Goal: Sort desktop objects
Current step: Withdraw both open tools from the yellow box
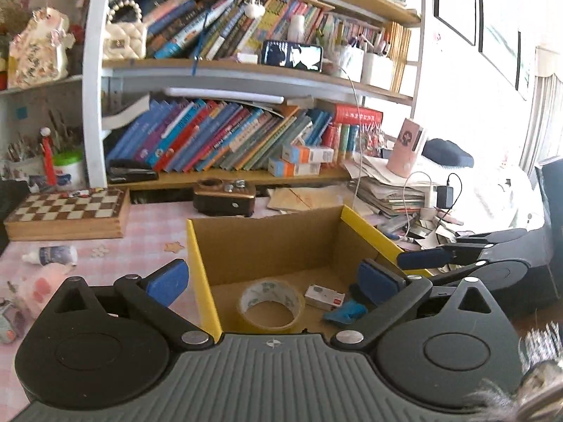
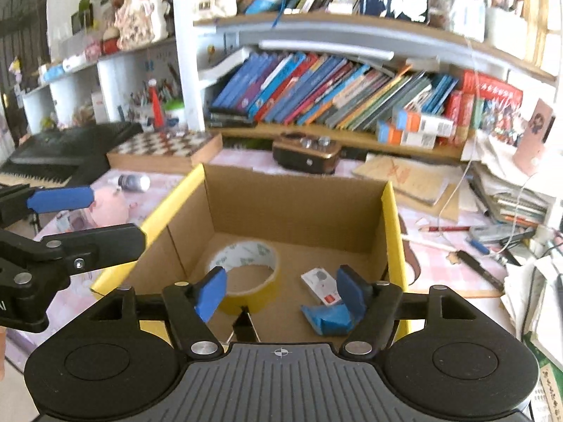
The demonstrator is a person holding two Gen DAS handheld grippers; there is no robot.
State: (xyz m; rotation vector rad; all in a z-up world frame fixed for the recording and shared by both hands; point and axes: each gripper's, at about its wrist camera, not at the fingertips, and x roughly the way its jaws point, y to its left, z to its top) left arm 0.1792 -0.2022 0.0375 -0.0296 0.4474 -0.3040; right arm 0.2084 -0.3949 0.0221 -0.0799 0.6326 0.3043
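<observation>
Box: an open cardboard box (image 2: 299, 211) with yellow-edged flaps stands on the pink-checked worktop (image 1: 105, 232); it is the landmark for everything below.
Sorted so far: a tape roll (image 2: 246, 263), a small white card pack (image 2: 322, 283) and a blue scrap (image 2: 329, 318) lie on the box floor.
Right gripper (image 2: 281, 292): jaws spread, nothing between them, poised over the box's near edge.
Left gripper (image 1: 274, 277): also wide open and empty, straddling the box's left wall.
Waiting: a small white bottle (image 1: 52, 256) and a pink plush toy (image 1: 42, 286) lie left of the box, pens to its right.
Doing it well: probably lift clear of the box walls first, then centre the jaws on the bottle's body.
</observation>
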